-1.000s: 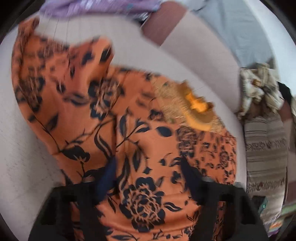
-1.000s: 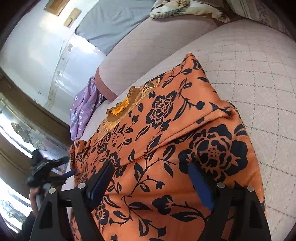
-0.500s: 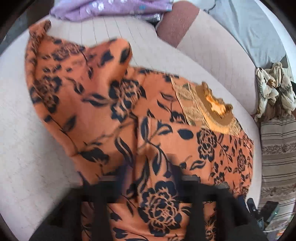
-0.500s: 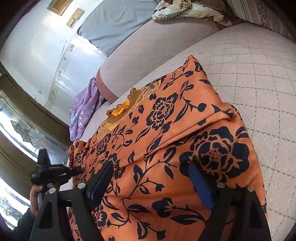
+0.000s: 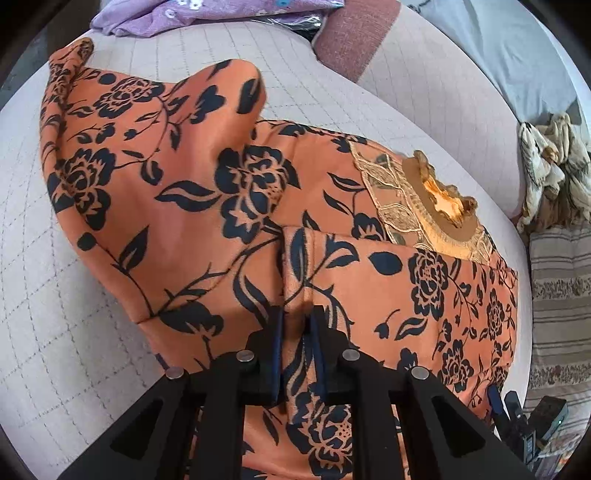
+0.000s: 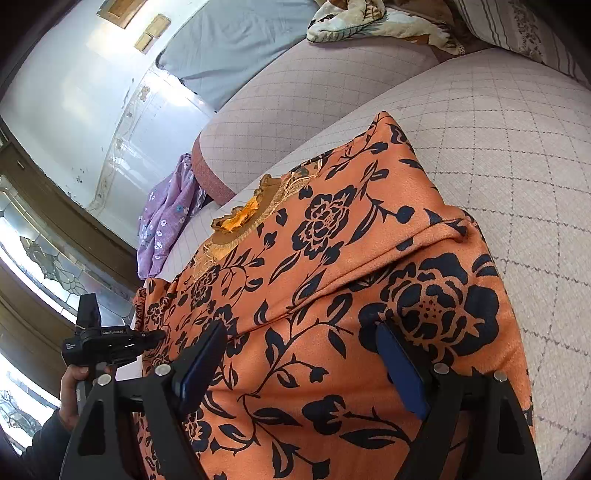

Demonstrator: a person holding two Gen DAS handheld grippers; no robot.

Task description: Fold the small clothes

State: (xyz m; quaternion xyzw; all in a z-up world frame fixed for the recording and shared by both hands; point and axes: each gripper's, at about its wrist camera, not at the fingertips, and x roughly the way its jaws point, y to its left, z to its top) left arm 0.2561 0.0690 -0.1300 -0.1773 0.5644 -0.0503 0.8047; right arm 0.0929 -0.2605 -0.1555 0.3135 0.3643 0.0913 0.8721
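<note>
Quilted pale sofa [image 6: 498, 155], whitewashed wall [image 6: 74, 85]

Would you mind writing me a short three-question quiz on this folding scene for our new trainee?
1. True or false: the left tool has pinched a ridge of the orange floral garment between its pads.
2. Which tool stands wide open over the garment? A) left B) right C) both
3. Fill in: the other garment lying at the far edge of the quilted couch seat is ____ in colour.

Key:
1. True. Its jaws have just been closing and now press on a fold of cloth.
2. B. The right tool has its pads apart, with the cloth lying flat beneath.
3. Purple: the purple flowered garment.
</note>
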